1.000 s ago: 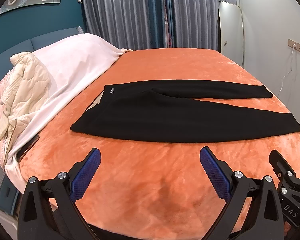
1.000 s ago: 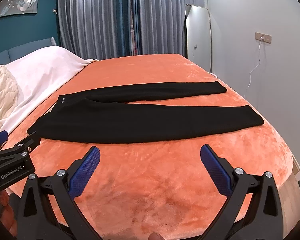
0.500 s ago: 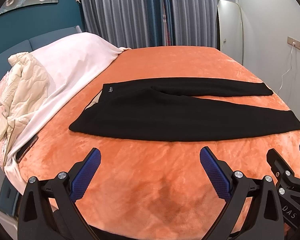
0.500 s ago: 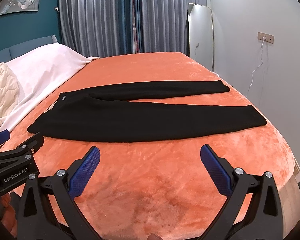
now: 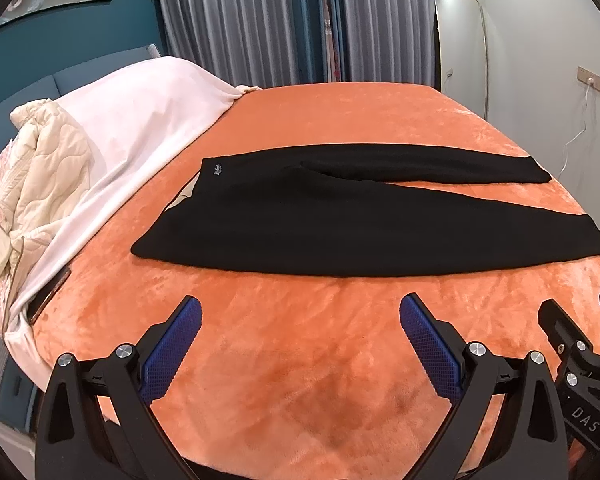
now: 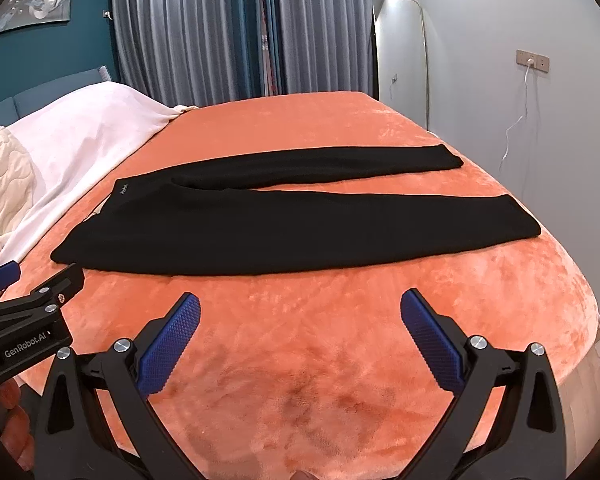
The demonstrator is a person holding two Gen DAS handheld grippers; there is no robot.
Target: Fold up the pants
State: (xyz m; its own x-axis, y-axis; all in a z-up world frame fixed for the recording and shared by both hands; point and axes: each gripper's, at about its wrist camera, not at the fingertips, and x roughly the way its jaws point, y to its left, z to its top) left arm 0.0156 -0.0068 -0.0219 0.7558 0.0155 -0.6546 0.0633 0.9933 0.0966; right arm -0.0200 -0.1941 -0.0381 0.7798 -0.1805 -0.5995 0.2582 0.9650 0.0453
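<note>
A pair of black knit pants (image 5: 360,224) lies flat across a bed covered by a plush orange blanket (image 5: 300,340), waistband toward the pillows at the left, both legs running out to the right. The legs are spread in a narrow V: the far leg (image 6: 320,168) stretches toward the wall side, the near leg (image 6: 340,232) lies closer to the cameras, and a wedge of orange shows between them. A small pale logo (image 5: 219,169) sits at the far corner of the waistband.

The left gripper (image 5: 300,320), black-framed with blue textured pads (image 5: 172,344), hovers over bare blanket in front of the waist end, its jaws spread wide and holding nothing. The right gripper (image 6: 300,316), of the same build, hangs over the blanket before the near leg, likewise splayed wide and empty. Neither tool touches the cloth. Each gripper shows at the edge of the other's view, and fingers of a person's hand (image 6: 14,424) show at the lower left of the right wrist view.

At the head of the bed, a white sheet (image 5: 140,120) drapes over the pillows, with a cream quilted comforter (image 5: 40,176) bunched beside it. Grey pleated curtains (image 6: 220,32) hang behind the bed, a tall rounded mirror (image 6: 400,60) leans on the pale wall, and a white cable (image 6: 516,120) drops from a wall socket.
</note>
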